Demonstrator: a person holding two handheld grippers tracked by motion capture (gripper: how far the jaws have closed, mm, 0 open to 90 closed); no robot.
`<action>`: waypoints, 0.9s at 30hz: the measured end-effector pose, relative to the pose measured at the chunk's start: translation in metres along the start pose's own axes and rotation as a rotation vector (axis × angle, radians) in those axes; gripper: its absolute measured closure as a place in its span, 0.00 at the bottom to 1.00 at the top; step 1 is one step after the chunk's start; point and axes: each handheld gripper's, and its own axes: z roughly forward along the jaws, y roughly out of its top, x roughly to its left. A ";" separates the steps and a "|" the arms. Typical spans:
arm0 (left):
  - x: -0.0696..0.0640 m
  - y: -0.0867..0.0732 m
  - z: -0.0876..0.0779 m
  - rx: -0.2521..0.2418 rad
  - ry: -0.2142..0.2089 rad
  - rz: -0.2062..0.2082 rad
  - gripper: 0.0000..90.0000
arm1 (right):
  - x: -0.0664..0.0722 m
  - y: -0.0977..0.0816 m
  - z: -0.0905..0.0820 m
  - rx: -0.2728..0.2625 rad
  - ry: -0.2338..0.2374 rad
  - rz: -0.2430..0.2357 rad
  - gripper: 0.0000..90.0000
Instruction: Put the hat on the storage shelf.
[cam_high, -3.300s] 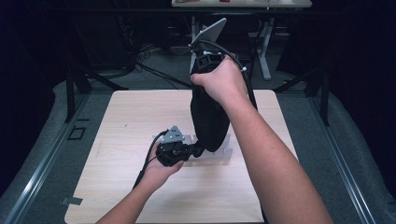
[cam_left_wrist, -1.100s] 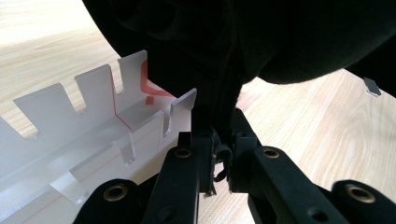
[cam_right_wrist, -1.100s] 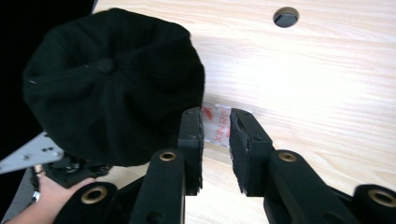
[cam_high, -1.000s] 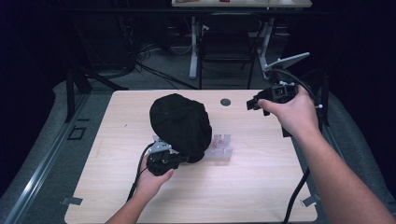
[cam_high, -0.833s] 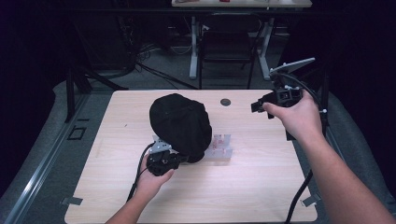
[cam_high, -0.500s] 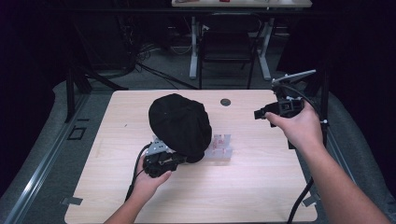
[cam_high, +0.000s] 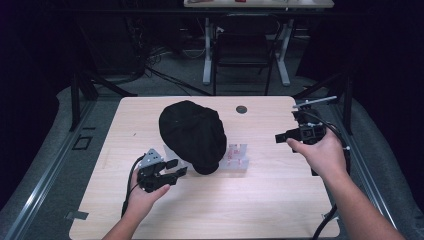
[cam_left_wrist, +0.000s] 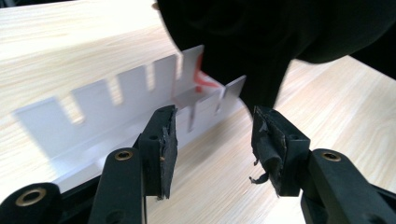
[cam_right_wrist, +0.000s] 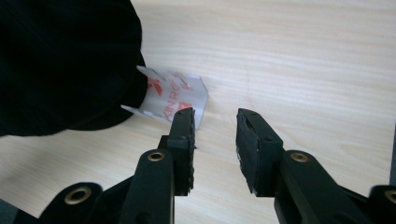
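A black cap (cam_high: 192, 135) sits draped over a clear slotted stand (cam_high: 237, 157) at the centre of the high view, on the pale wooden table (cam_high: 280, 200). The left gripper (cam_high: 172, 172), lower left of the cap, has just been opening its jaws — a second ago they were pinched at the cap's lower edge, and now they stand apart with nothing between them, slightly back from the fabric. The right gripper (cam_high: 280, 138) at the right edge sits lower in the frame than a second ago; its jaws — also just widening — are parted and empty, well apart from the cap.
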 end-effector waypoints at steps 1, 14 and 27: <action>0.002 -0.001 -0.002 -0.001 0.005 -0.003 0.56 | -0.002 -0.002 0.002 0.008 -0.004 0.002 0.74; 0.023 -0.024 -0.033 0.032 0.091 0.006 0.55 | -0.008 -0.051 0.022 -0.043 -0.056 -0.044 0.72; 0.045 -0.052 -0.061 0.051 0.156 -0.052 0.55 | -0.028 -0.118 0.055 -0.136 -0.034 -0.018 0.70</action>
